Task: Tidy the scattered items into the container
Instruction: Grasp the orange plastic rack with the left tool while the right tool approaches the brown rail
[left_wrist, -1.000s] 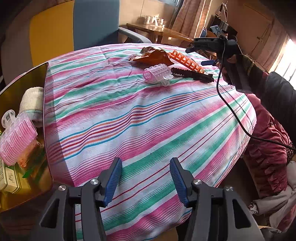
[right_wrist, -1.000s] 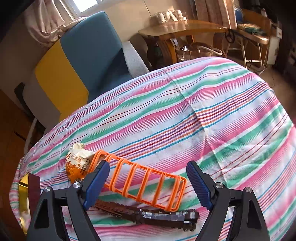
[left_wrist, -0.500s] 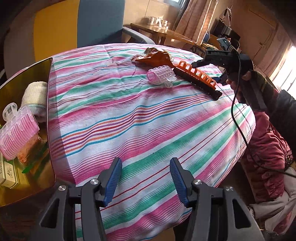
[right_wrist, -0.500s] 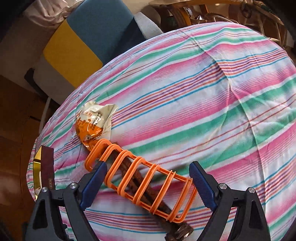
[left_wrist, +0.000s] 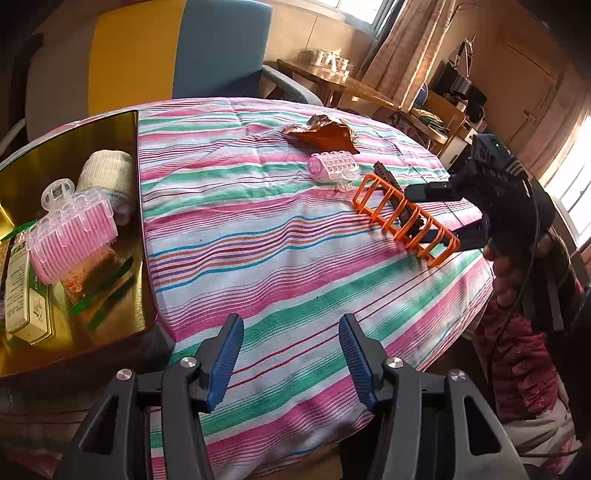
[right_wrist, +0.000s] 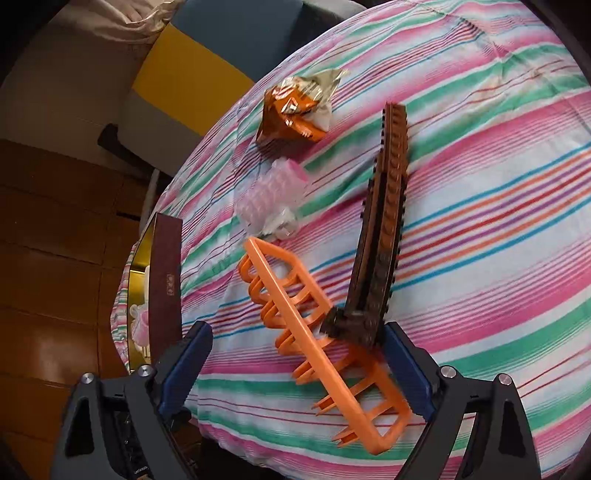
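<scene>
Item: orange rack (right_wrist: 317, 343), lying between my spread right tongs (right_wrist: 295, 373), long axis slanting away to the left, brown comb (right_wrist: 384, 236) touching it; left tongs (left_wrist: 291, 354) spread, empty, well apart, nearer the gold container (left_wrist: 136, 155) on the striped worktop (left_wrist: 258, 236)

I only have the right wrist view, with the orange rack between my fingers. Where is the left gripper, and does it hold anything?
Observer: The left gripper is open and holds nothing, over the near edge of the cloth.
Operator: What is in the box so far?
Observer: The box holds a pink roller, a rolled towel and packets.
Operator: Which side of the left gripper is the box?
Observer: To its left, at the table edge.
</scene>
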